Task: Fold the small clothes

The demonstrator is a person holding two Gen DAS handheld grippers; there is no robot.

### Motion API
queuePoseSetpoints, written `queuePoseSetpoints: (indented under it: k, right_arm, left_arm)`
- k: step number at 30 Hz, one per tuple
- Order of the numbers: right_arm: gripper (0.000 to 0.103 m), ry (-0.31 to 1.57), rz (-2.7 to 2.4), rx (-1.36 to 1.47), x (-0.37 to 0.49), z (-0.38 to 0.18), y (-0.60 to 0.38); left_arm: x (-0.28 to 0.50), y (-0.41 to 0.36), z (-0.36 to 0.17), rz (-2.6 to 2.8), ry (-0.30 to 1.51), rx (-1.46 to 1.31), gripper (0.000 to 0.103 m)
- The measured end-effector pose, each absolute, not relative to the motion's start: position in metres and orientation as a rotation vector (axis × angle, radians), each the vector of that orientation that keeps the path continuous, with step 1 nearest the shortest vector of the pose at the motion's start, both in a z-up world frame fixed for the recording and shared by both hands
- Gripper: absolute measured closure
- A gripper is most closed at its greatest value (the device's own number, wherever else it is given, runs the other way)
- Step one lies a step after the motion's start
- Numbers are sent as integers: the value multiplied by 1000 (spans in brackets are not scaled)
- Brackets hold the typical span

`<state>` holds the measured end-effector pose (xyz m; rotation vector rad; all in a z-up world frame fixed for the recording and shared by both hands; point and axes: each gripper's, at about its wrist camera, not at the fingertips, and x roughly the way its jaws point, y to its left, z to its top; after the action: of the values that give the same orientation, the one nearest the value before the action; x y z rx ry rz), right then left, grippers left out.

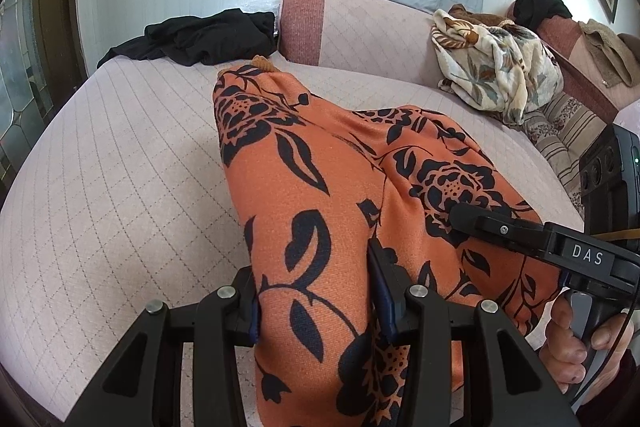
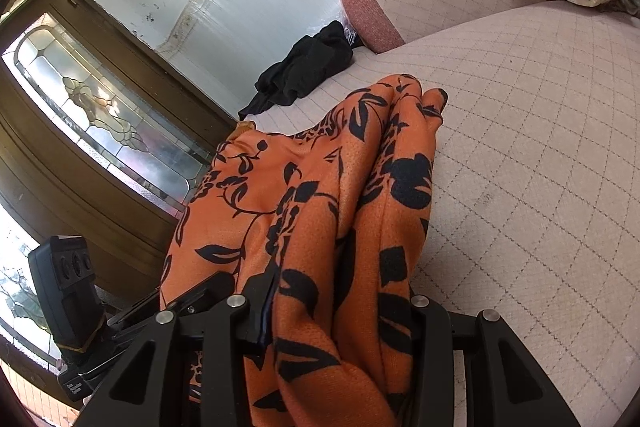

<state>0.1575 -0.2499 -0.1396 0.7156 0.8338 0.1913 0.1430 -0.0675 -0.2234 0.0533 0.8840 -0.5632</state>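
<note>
Pink quilted sofa seat (image 1: 100,187) carrying an orange knit garment with black flowers (image 1: 304,187), lying lengthwise away.
Left gripper (image 1: 316,311) and right gripper (image 2: 340,323) are both clamping it; only the left view is showing a hand (image 1: 580,343).

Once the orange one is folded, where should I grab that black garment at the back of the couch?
Take the black garment at its raised, bunched middle, coming from above on the open cushion side. It lies crumpled against the wall and the couch arm, so those sides are blocked; its thin left tail lies flat and gives less to pinch. Both grippers now hold the orange floral garment.
</note>
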Motion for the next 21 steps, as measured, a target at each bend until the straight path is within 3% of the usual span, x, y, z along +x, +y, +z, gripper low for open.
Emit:
queuePoseSetpoints:
  k: [21]
  right_arm:
    - [61, 832, 187, 715, 158, -141, -248]
  left_arm:
    - [144, -71, -223, -561, 889, 64, 58]
